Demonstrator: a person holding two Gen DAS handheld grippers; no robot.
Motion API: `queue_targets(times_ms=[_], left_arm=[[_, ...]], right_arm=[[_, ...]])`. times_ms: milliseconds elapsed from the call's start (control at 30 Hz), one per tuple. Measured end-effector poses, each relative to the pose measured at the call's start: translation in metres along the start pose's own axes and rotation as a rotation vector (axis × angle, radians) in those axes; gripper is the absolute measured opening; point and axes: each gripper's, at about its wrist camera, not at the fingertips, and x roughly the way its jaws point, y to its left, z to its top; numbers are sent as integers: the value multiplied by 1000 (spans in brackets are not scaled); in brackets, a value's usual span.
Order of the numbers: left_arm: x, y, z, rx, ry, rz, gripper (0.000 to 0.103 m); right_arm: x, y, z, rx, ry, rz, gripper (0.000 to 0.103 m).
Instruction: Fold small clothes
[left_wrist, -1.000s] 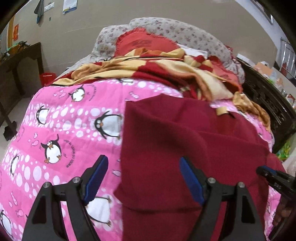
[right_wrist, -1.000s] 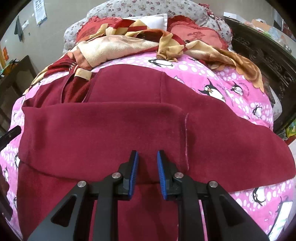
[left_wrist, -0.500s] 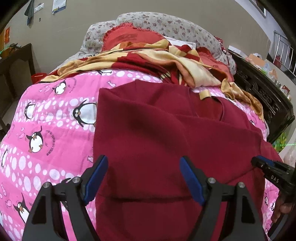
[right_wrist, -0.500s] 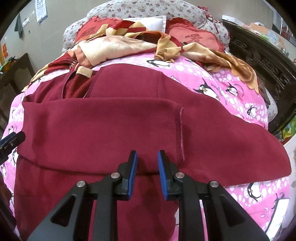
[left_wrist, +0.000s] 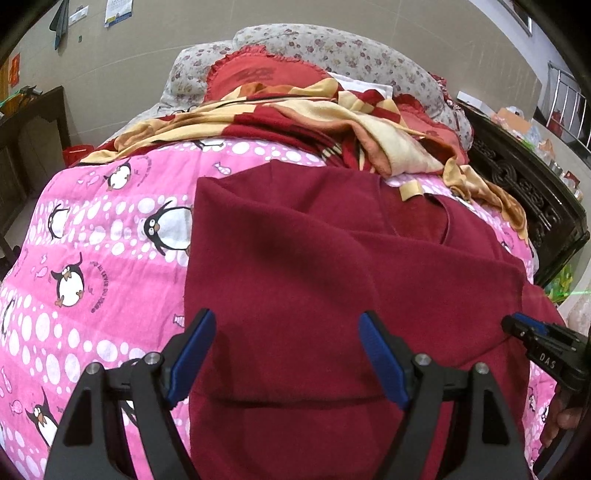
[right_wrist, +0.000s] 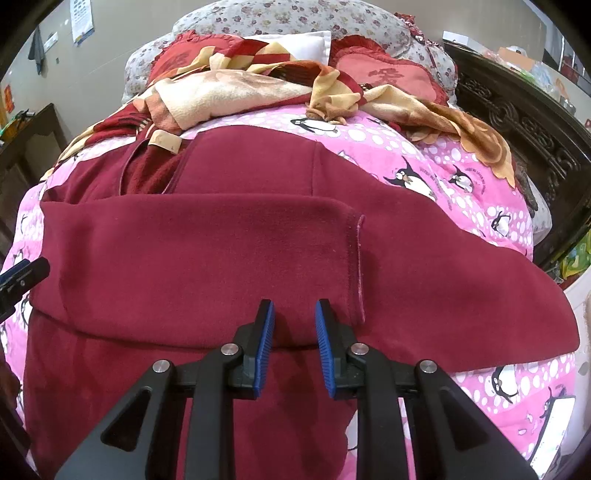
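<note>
Penguin-print pink quilt (left_wrist: 92, 258) bears the maroon top (right_wrist: 207, 258), one sleeve (right_wrist: 207, 254) already folded across its chest. Left gripper (left_wrist: 286, 354) gapes wide; right gripper (right_wrist: 294, 334) hovers slightly parted, empty, so further folds remain.

Matt, fuzzy fleece garment (right_wrist: 207, 258) on a smooth printed cotton quilt (left_wrist: 92, 258) (penguin pattern).

The left gripper (left_wrist: 286, 350) has its blue-padded fingers spread wide and holds nothing. The right gripper (right_wrist: 294, 341) has its fingers close together with a narrow gap, also holding nothing.
</note>
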Motion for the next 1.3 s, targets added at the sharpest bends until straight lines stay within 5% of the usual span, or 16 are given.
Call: queue_targets(times_ms=[233, 400, 800, 1300], left_arm=[[14, 3, -5, 14, 34, 24, 83], [26, 2, -11, 48, 58, 50, 84], [9, 0, -1, -9, 10, 23, 86], [1, -12, -3, 53, 8, 54, 86]], right_arm=[[2, -7, -1, 20, 7, 41, 26], [-10, -50, -2, 127, 14, 110, 26], [-34, -269, -54, 567, 60, -119, 32], [-12, -343, -86, 896, 37, -110, 34]])
